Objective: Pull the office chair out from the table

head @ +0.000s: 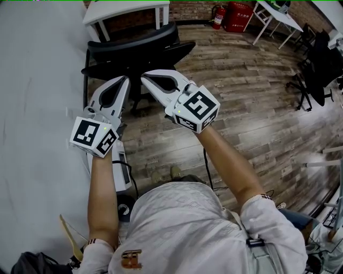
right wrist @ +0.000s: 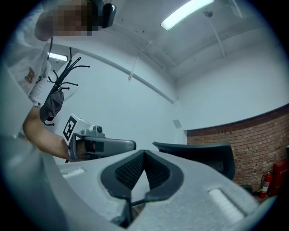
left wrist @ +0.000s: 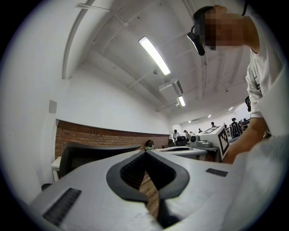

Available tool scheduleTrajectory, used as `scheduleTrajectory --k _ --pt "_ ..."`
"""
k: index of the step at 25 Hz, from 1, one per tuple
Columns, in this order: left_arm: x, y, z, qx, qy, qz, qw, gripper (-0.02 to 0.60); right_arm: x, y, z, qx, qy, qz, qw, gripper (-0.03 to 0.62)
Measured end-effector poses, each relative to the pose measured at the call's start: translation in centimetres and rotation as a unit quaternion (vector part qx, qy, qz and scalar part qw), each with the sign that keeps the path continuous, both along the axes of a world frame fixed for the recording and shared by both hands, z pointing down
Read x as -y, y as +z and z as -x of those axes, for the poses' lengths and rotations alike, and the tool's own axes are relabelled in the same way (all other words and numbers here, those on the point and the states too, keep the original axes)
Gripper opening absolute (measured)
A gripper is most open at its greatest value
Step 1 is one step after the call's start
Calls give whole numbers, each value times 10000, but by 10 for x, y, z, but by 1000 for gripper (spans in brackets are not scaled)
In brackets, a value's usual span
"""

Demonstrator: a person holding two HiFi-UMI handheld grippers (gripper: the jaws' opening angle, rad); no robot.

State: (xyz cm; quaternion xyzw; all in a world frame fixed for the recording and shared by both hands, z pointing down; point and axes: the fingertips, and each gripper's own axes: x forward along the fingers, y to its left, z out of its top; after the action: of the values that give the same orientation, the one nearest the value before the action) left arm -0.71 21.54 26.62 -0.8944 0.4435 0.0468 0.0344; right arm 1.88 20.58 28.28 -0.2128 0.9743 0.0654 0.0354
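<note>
The left gripper (head: 127,79) has its jaws pressed together. In the left gripper view (left wrist: 145,153) the tips meet, with only the dark-padded hollow behind them, and nothing is held there. The right gripper (head: 144,77) is also closed and empty, and its own view (right wrist: 144,152) shows the tips touching. In the head view the two grippers sit side by side just above the middle of the frame, tips close together and pointing toward the top. Their marker cubes face the camera, and the person's bare forearms run down to the lower edge.

Just past the tips is the black office chair (head: 134,49), in the upper centre of the head view. Its backrest is turned toward the person and the chair is tucked against the white table (head: 126,7) at the top edge. The backrest rises at the left behind the jaws in the left gripper view (left wrist: 86,155) and at the right in the right gripper view (right wrist: 205,155). In both views it is clear of the jaws, and neither gripper has hold of it.

The chair stands on a wood-plank floor (head: 241,101). A red fire extinguisher (head: 217,16) and a red cabinet (head: 239,15) stand by the brick wall at upper right.
</note>
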Motion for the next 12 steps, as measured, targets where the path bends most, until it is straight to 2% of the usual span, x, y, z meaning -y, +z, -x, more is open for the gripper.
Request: scheduleTrajectory --k 12 --pt "2 4 -3 -81 65 23 9999 0 2 1 -1 -22 16 18 10000 0"
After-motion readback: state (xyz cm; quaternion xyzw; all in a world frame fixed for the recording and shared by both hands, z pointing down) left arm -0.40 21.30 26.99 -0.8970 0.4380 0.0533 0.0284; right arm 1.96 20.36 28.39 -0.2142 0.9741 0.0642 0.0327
